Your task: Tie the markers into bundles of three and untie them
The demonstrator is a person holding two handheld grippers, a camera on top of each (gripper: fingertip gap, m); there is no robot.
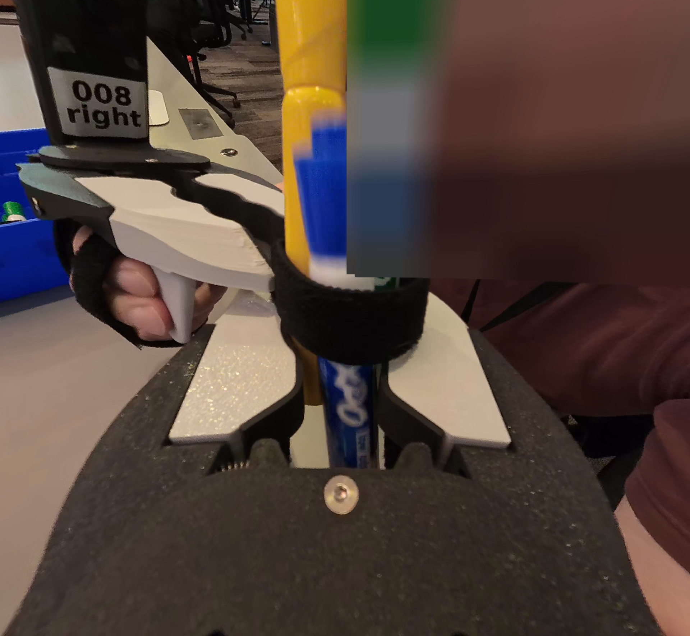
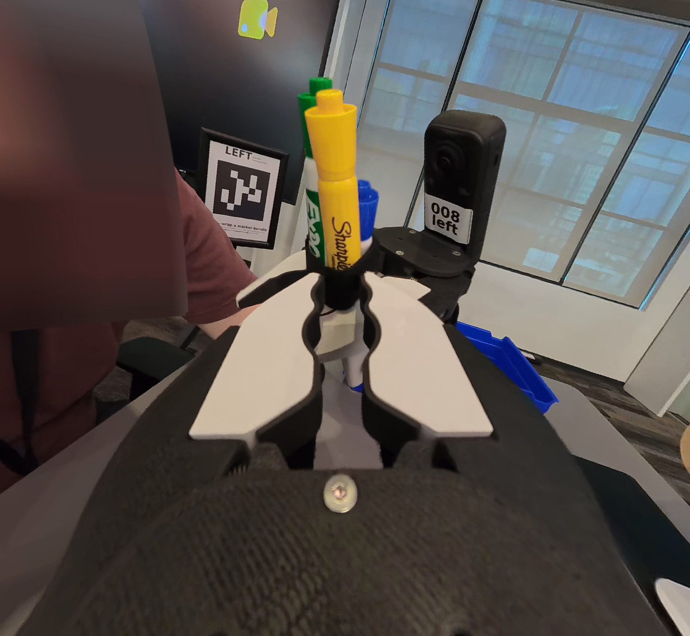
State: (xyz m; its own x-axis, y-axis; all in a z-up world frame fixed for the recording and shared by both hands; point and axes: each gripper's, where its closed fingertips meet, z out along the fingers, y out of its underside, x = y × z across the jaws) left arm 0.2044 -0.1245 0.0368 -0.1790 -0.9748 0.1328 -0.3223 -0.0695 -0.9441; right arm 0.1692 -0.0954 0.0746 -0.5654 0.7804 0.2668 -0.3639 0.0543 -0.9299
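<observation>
Three markers stand upright as one bundle: yellow [image 1: 313,39], blue [image 1: 328,188] and green [image 2: 311,170]. A black strap [image 1: 373,334] is wrapped around their middle. My left gripper [image 1: 353,304] is shut on the bundle below and at the strap, with the blue barrel [image 1: 347,412] between its fingers. My right gripper [image 1: 270,263] comes in from the left, and its tips are shut on the strap. In the right wrist view, the right gripper [image 2: 341,282] pinches the strap [image 2: 338,291] below the yellow marker [image 2: 336,177]; the blue marker [image 2: 367,207] stands behind it.
A blue bin [image 1: 22,244] holding a green marker [image 1: 13,209] sits on the grey table [image 1: 56,375] at the left; it also shows in the right wrist view [image 2: 504,368]. A framed sign [image 2: 242,192] stands behind. The person's maroon sleeve [image 1: 560,338] is close on the right. Some 5 cm of space lies between my two pairs of fingers.
</observation>
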